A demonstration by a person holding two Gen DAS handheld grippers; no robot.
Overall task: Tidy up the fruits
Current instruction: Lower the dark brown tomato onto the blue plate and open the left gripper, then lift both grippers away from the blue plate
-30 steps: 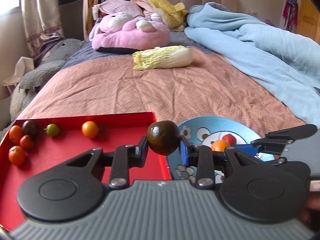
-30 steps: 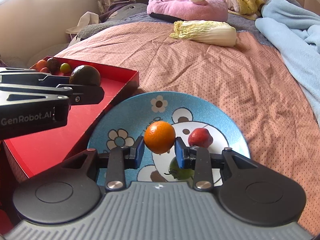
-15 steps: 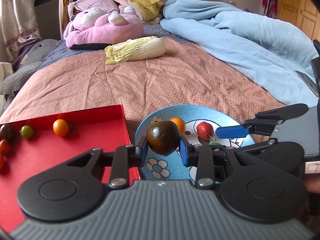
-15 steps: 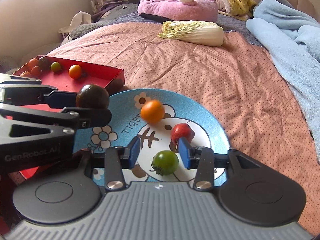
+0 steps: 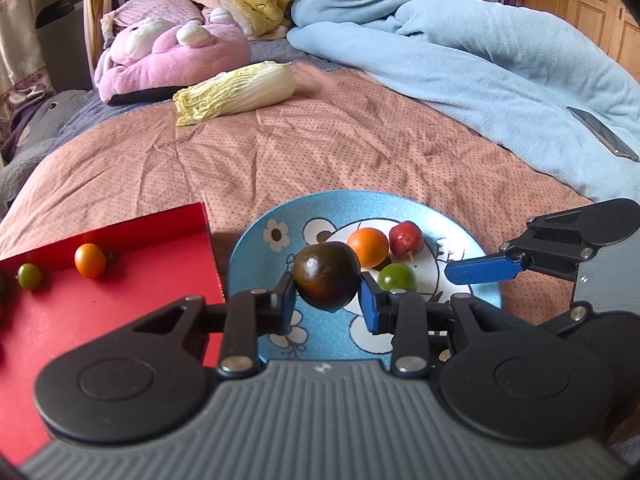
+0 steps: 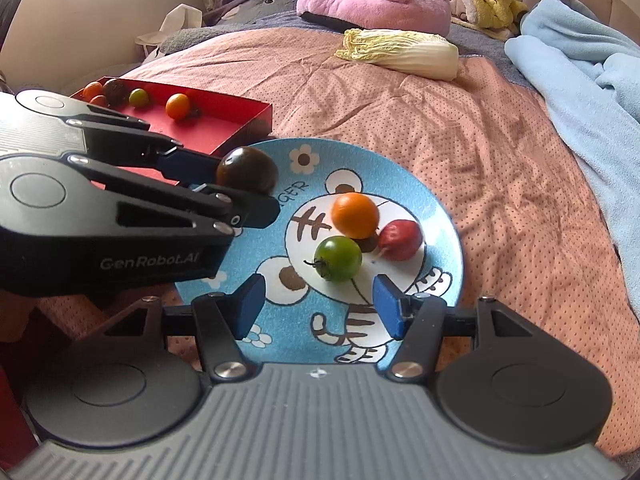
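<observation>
My left gripper [image 5: 327,298] holds a dark tomato [image 5: 326,276] just above the left part of the blue cartoon plate [image 5: 248,248]; its jaws are opening, with the pads still on the fruit. On the plate [image 6: 400,176] lie an orange tomato [image 6: 355,216], a red one [image 6: 400,240] and a green one [image 6: 338,258]. My right gripper [image 6: 319,300] hovers over the plate's near edge, its jaws opening with nothing between them. The red tray [image 5: 120,308] at the left holds several small tomatoes, among them an orange one [image 5: 90,260] and a green one [image 5: 30,276].
Everything sits on a pink dotted bedspread. A napa cabbage [image 5: 240,92] lies further back, with a pink plush [image 5: 172,60] behind it. A light blue blanket [image 5: 480,60] with a phone [image 5: 604,134] on it fills the right side.
My right gripper let go of the orange tomato, which now lies on the plate, and spread wide. My left gripper carried the dark tomato from beside the tray to over the plate.
</observation>
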